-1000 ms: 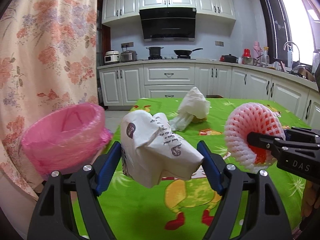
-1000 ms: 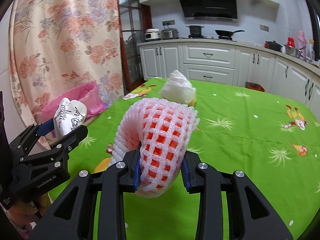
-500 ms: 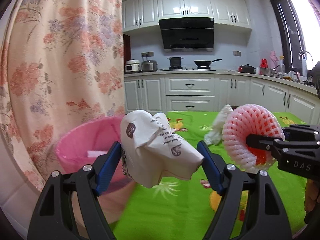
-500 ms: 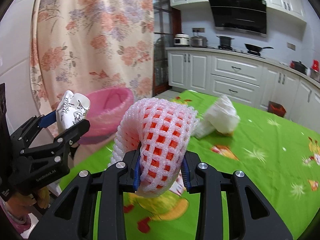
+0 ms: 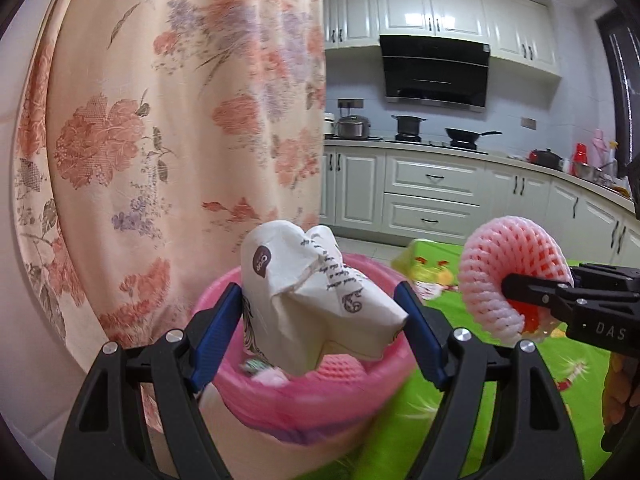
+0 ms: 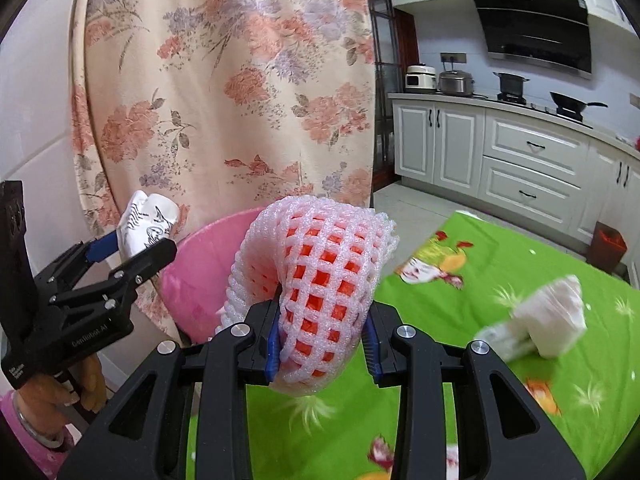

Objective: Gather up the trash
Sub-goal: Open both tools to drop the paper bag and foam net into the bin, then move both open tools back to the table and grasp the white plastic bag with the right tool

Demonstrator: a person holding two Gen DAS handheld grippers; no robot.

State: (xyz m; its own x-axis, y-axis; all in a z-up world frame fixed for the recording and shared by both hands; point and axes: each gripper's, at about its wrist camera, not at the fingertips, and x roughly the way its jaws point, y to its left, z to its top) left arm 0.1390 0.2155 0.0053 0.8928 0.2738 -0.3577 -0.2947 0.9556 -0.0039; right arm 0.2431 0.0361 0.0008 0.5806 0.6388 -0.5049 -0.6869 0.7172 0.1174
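Holding Two Pieces of Trash at the Pink Bin

Gripping a crumpled white paper wrapper [image 5: 316, 300] printed with dark script, the left claw [image 5: 322, 320] has its blue pads pressed against both sides of the wrapper. The wrapper sits in front of and above the open mouth of the pink-lined bin [image 5: 280, 404], as seen from the left wrist. Inside the bin, pieces of trash are visible, including a pink foam net; the rest is blurred.

The right claw [image 6: 322, 344] is closed narrowly on a pink foam fruit net [image 6: 316, 280] with an orange-red object showing through the mesh. In the right wrist view the net stands just beside the bin's rim [image 6: 208, 240], over the corner of the tabletop.

A green cartoon-printed cloth [image 6: 460, 280] covers the tabletop. On it, to the right of the net, lies a crumpled white plastic bag [image 6: 548, 320], well apart from both claws.

A floral curtain [image 5: 160, 140] hangs directly behind the bin. Beyond it are white kitchen cabinets [image 5: 432, 188], a black range hood [image 5: 436, 70] and pots on the stove. A hand [image 6: 72, 384] holding the left claw's handle is visible at the lower left of the right wrist view.
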